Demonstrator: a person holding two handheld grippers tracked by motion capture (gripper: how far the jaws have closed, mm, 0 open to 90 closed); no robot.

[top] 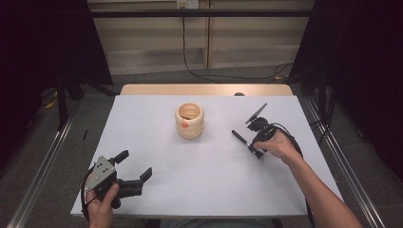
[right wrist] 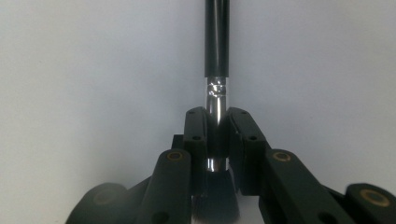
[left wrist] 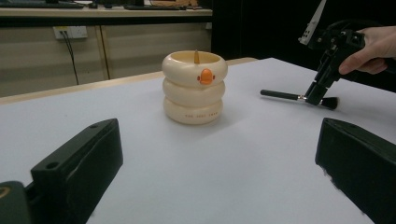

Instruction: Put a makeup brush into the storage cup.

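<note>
- At the near left corner of the white table [top: 157, 185]: left gripper [top: 134, 167] rests low in the person's hand, jaws spread wide with nothing between them. From the left gripper view the two black jaws frame bare tabletop.
- Mid-table, right side: right gripper [top: 255, 146] points down onto a black-handled makeup brush [left wrist: 286, 95] lying flat on the table. Right gripper view shows the jaws pinched on the brush's silver ferrule [right wrist: 217, 109], bristles toward the camera, handle running away from it.
- Brush appears to still lie on the surface; the left gripper view shows handle and bristle tip level with the table. Judged step: grasp just made, lift pending.
- Farther in, near table centre: cream ringed holder [top: 189, 121] with an orange duck bill on its front, upright, well apart from the brush. Something thin stands inside; cannot tell what.
- Judged next move: raise the brush clear, tip it upright, carry it left toward the holder and lower it into the open mouth. Grip sits on smooth metal, so slippage during tilt is the risk.
</note>
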